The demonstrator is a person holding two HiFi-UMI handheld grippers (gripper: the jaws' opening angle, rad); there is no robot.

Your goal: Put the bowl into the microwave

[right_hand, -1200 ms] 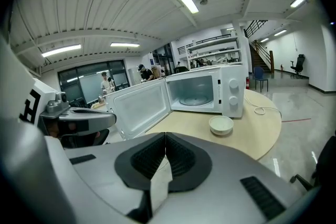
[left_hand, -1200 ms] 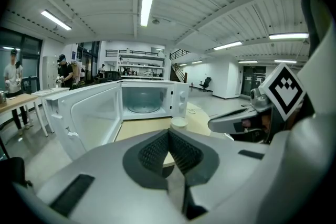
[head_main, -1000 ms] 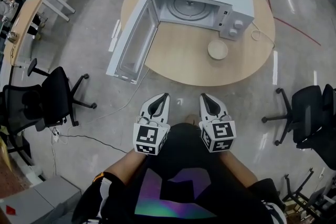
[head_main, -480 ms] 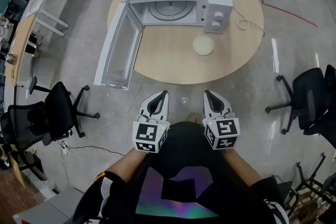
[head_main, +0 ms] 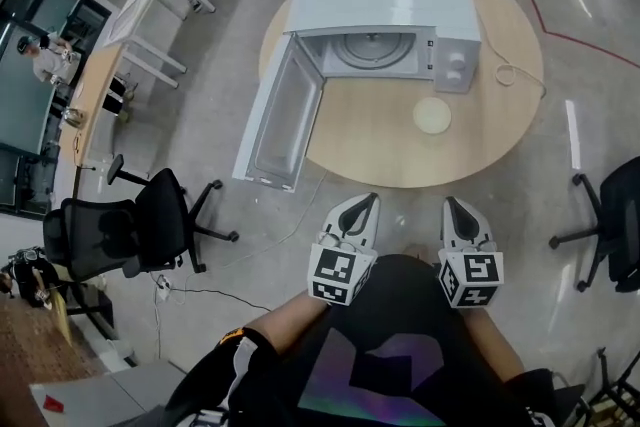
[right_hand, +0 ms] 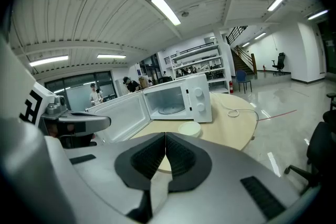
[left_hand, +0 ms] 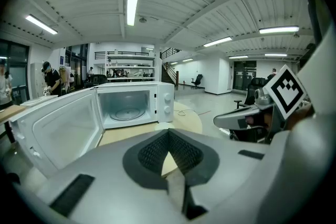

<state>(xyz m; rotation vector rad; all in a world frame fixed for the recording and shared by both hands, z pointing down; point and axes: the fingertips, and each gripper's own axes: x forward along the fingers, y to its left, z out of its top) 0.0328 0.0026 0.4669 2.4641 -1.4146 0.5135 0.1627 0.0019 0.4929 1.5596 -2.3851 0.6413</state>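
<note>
A cream bowl (head_main: 432, 116) sits on the round wooden table (head_main: 370, 150), just in front of the white microwave's (head_main: 385, 5) control panel; it also shows in the right gripper view as the bowl (right_hand: 189, 128). The microwave door (head_main: 281, 121) hangs wide open to the left, and the glass turntable (head_main: 371, 52) inside is bare. Both grippers are held close to the person's body, well short of the table. My left gripper (head_main: 366, 204) is shut with nothing in it. My right gripper (head_main: 455, 207) is likewise shut and empty.
Black office chairs (head_main: 130, 225) stand at the left, and another chair (head_main: 615, 240) at the right edge. A white power cord (head_main: 505, 75) lies on the table right of the microwave. Desks (head_main: 130, 35) with people are at the far left. A cable (head_main: 200, 293) trails across the floor.
The head camera has shifted, so the table and microwave now sit further right and the grippers lower right in the view. Both grippers stay shut and side by side.
</note>
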